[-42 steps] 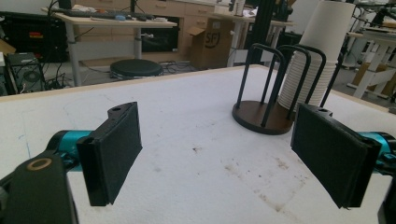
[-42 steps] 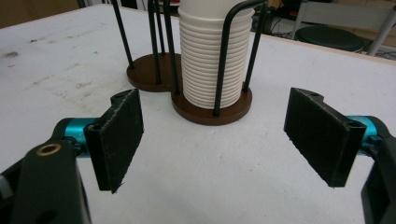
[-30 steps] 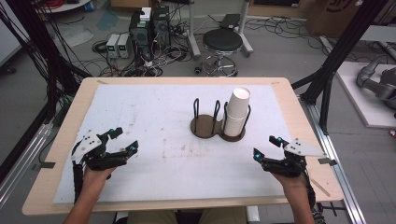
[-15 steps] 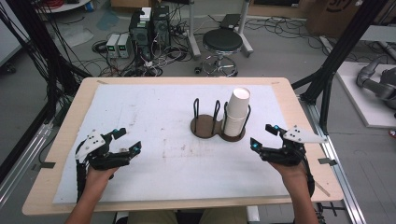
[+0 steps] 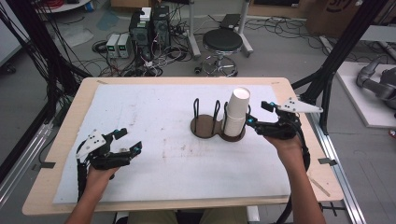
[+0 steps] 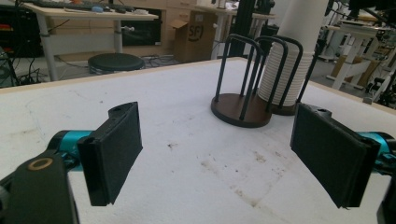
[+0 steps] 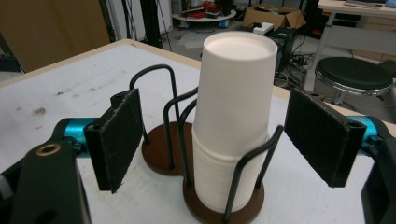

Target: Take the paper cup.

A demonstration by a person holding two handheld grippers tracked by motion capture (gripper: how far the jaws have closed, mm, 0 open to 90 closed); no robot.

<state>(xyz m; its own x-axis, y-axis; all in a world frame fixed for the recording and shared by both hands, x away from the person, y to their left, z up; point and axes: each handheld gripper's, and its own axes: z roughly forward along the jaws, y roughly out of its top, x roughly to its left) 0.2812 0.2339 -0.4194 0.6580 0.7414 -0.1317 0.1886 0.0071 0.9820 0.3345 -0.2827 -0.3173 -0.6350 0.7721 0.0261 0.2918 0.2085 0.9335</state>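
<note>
**Cup stack in wire holder, right gripper lined up to take it**

Right gripper (image 5: 258, 114): jaws spread wide, level with the cup stack (image 7: 233, 116) and flanking it without touching, placed for a side grasp. Cup stack: upright in the right ring of the wire holder (image 5: 212, 122), whose hoops keep it from tipping. Left gripper (image 5: 126, 142): jaws spread, idle, well apart over the bench (image 5: 187, 182).

Beyond my counter (image 5: 70, 112), a wooden top under a white mat (image 5: 149, 107), a grey concrete floor (image 5: 280, 51) lies strewn with black cables. A round black stool (image 5: 222, 41) stands behind, beside stacked electronics boxes (image 5: 149, 28). Black frame posts (image 5: 345, 46) flank me; cardboard boxes (image 6: 194, 39) sit against desks.
</note>
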